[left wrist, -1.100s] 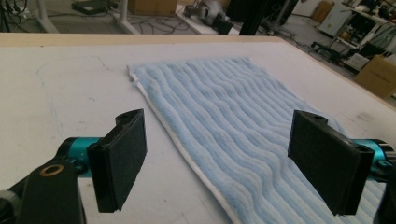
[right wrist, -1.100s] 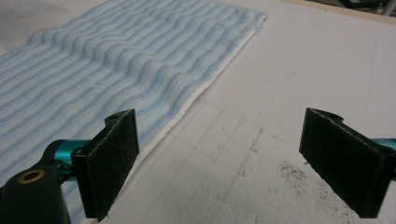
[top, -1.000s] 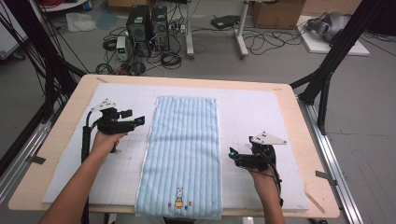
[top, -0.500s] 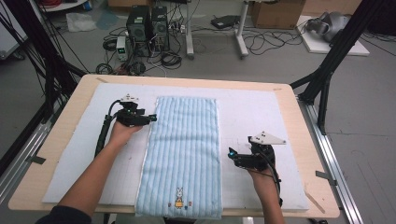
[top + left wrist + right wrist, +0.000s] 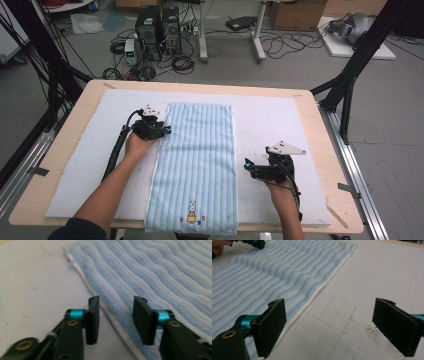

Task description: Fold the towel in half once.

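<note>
A light blue striped towel (image 5: 197, 165) lies flat lengthwise on the white mat, with a small rabbit picture (image 5: 192, 212) at its near end. My left gripper (image 5: 164, 131) sits low at the towel's left edge, near the far left corner. In the left gripper view its jaws have just been closing; the left gripper (image 5: 116, 320) straddles the towel's white hem (image 5: 110, 315), with a gap still showing and the pads not pressing. My right gripper (image 5: 248, 167) rests by the towel's right edge. It stands wide open (image 5: 337, 327), one jaw over the hem, the other over bare mat.
The white foam mat (image 5: 280, 115) covers most of a wooden table (image 5: 322, 150). Black frame posts (image 5: 350, 75) stand at both sides of the table. Computer towers (image 5: 157, 25) and cables lie on the floor beyond the far edge.
My left gripper has moved right and down to the towel's left edge, and its jaws have narrowed around the hem. The right hand has kept still.
</note>
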Demonstrator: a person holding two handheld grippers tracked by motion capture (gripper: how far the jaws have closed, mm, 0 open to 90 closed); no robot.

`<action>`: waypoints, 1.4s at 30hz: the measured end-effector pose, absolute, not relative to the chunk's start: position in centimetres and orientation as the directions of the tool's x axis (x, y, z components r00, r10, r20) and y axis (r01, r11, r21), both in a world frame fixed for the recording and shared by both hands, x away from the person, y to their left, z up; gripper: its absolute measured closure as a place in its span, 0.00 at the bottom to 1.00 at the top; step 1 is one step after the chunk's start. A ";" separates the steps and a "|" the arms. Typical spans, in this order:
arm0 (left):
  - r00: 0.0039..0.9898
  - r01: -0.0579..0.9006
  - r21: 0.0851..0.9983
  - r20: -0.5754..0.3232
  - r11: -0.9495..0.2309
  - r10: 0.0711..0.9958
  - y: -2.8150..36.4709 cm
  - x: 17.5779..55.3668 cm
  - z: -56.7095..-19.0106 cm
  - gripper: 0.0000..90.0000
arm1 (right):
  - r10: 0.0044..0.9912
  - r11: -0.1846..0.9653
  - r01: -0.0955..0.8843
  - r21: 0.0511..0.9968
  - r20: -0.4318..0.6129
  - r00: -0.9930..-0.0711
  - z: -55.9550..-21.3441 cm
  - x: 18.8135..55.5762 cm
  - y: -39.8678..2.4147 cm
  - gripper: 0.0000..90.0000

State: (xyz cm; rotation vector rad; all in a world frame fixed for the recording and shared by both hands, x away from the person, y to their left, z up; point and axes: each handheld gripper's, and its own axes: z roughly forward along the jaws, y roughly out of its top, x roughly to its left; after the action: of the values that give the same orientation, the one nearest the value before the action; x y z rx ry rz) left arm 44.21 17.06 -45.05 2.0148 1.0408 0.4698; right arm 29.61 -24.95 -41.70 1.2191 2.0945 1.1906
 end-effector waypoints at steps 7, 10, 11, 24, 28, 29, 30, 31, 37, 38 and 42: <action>0.572 0.537 0.796 -0.099 -0.281 0.814 17.4 44.5 -45.1 0.95 | 0.853 0.237 0.492 0.837 0.062 -0.517 -41.7 30.4 -24.5 0.12; 0.545 0.562 0.797 -0.154 -0.223 0.824 17.9 44.7 -45.2 0.95 | 0.862 0.222 0.510 0.831 0.078 -0.502 -41.6 31.7 -24.0 0.13; 0.543 0.565 0.796 -0.160 -0.218 0.824 17.9 44.7 -45.2 0.95 | 0.863 0.224 0.521 0.824 0.081 -0.499 -41.6 32.4 -23.8 0.14; 0.560 0.561 0.793 -0.151 -0.238 0.815 17.9 44.7 -45.2 0.95 | 0.870 0.247 0.640 0.728 0.125 -0.477 -43.3 41.1 -19.5 0.51; 0.560 0.561 0.793 -0.153 -0.238 0.814 17.9 44.7 -45.2 0.95 | 0.887 0.229 0.660 0.715 0.126 -0.443 -44.1 43.0 -18.5 0.56; 0.560 0.562 0.792 -0.153 -0.238 0.814 17.9 44.7 -45.2 0.95 | 0.886 0.239 0.664 0.708 0.120 -0.447 -44.4 43.3 -18.2 0.58; 0.559 0.562 0.794 -0.157 -0.233 0.814 17.9 44.7 -45.3 0.95 | 0.891 0.266 0.649 0.712 0.076 -0.448 -44.4 43.4 -17.8 0.63; 0.561 0.562 0.794 -0.158 -0.233 0.813 17.9 44.7 -45.3 0.95 | 0.892 0.286 0.643 0.711 0.048 -0.450 -44.4 43.4 -17.6 0.66; 0.556 0.566 0.798 -0.186 -0.205 0.810 18.2 44.8 -45.2 0.96 | 0.882 0.341 0.632 0.696 -0.005 -0.471 -44.1 43.7 -17.0 0.97; 0.546 0.571 0.801 -0.206 -0.181 0.812 18.4 44.9 -45.2 0.96 | 0.884 0.334 0.629 0.702 -0.002 -0.467 -44.0 43.8 -17.0 0.97; 0.525 0.555 0.827 -0.266 -0.088 0.808 19.0 45.2 -44.8 0.96 | 0.898 0.252 0.617 0.745 0.057 -0.436 -43.9 44.1 -17.7 0.97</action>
State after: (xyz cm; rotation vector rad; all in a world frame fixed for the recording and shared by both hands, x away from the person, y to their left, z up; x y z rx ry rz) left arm 45.25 18.98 -44.76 1.7664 1.1429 0.3181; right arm 44.14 -17.70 -43.88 1.3847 2.1491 1.0098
